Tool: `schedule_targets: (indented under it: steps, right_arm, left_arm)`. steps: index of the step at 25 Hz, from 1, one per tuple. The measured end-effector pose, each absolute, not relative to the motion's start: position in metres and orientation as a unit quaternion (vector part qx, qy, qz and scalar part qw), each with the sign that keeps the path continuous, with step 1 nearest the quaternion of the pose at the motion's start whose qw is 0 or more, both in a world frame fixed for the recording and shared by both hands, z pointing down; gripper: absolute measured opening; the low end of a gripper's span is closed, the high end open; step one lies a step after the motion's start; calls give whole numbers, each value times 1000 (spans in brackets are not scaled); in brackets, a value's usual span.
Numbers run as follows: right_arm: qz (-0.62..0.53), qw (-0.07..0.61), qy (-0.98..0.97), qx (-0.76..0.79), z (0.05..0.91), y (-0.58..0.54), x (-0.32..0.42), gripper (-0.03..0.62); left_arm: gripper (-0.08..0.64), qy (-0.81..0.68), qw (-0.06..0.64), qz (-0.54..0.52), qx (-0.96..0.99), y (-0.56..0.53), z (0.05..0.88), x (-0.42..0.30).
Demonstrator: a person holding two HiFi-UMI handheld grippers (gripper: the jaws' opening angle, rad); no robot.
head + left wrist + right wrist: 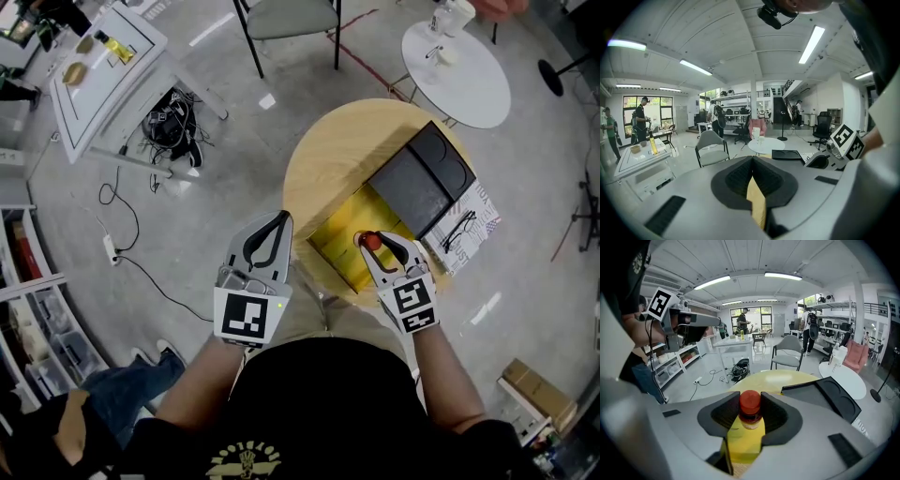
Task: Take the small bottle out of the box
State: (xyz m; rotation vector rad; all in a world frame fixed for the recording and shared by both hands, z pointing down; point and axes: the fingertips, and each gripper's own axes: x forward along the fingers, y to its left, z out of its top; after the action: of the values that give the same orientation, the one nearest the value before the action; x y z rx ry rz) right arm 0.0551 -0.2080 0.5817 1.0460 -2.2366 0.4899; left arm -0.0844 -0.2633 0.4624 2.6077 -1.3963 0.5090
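Right gripper (750,399) clamps the small bottle (750,414), pad contact plain only in right gripper view

Open-plan lab or workshop: white worktables (733,341), shelving racks (836,310), office chairs (822,126), ceiling strip lights (811,44).

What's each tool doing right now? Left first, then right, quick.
Left tool: closed, nothing between its jaws.
Right tool: closed on the small bottle, at its neck.

Small red-capped bottle (750,405), upright, cap pinched in right claw (375,242), over yellow inside of open box (339,246), on desk (337,150)
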Motion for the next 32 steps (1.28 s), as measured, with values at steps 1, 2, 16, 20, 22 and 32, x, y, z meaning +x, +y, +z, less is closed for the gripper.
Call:
schedule_targets:
  steps: [1,2,16,20,22,32]
  right_arm:
    - [184,306,-847,393,576,-209,54,150]
    - [182,306,-849,390,571,-210,53,150]
    - [147,287,-876,359,482,-219,49,150]
    - [133,276,-882,359,457,-221,53,150]
    - [129,269,-885,358,444,-221,54,149]
    - [104,245,-898,349,385,-221,54,149]
  left_arm:
    - [14,-465,68,168,867,-264,458,-85]
    - [14,-466,67,167,866,-264,454,-85]
    - [14,-469,58,150,868,-259,415,-74]
    - [14,-470,49,148,869,-257,401,-69]
    - [14,-470,45,144,870,-256,392,-66]
    - [14,-473,31,130,871,-250,358,-62]
